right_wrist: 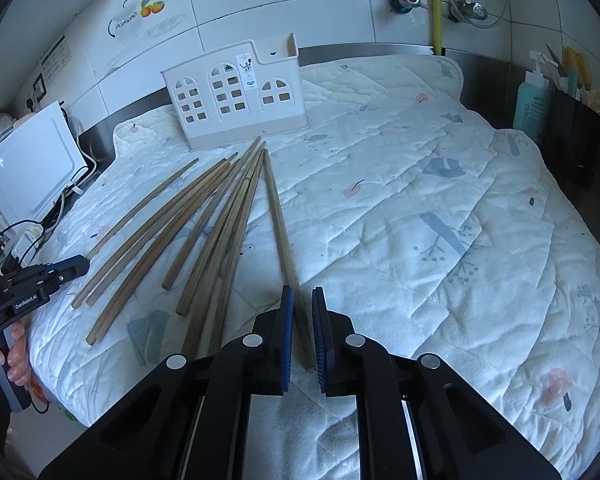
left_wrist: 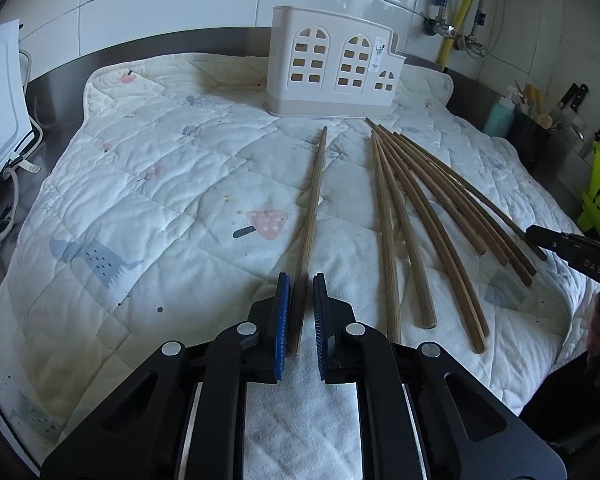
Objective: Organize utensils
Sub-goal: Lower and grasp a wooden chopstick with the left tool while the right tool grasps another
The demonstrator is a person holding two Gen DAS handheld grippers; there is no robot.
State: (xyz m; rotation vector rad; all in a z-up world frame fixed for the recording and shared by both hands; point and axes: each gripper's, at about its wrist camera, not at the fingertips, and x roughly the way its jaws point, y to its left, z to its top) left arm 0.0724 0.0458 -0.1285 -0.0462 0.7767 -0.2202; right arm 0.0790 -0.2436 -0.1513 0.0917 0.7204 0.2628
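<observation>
Several long wooden chopsticks lie on a white quilted mat (left_wrist: 140,208). In the left wrist view my left gripper (left_wrist: 301,286) is open, its blue pads on either side of the near end of one lone chopstick (left_wrist: 314,208); the main bunch (left_wrist: 428,216) lies to the right. In the right wrist view my right gripper (right_wrist: 302,300) is open around the near end of the rightmost chopstick (right_wrist: 278,220), with the bunch (right_wrist: 204,224) to its left. A white house-shaped utensil holder (left_wrist: 332,64) stands upright at the mat's far side; it also shows in the right wrist view (right_wrist: 236,96).
The mat (right_wrist: 440,200) covers a steel counter by a tiled wall. A white appliance (right_wrist: 28,164) with cables sits left. A teal bottle (right_wrist: 532,100), a dark utensil bin (right_wrist: 576,136) and knives (left_wrist: 572,100) stand right. A yellow pipe (right_wrist: 438,4) runs down the wall.
</observation>
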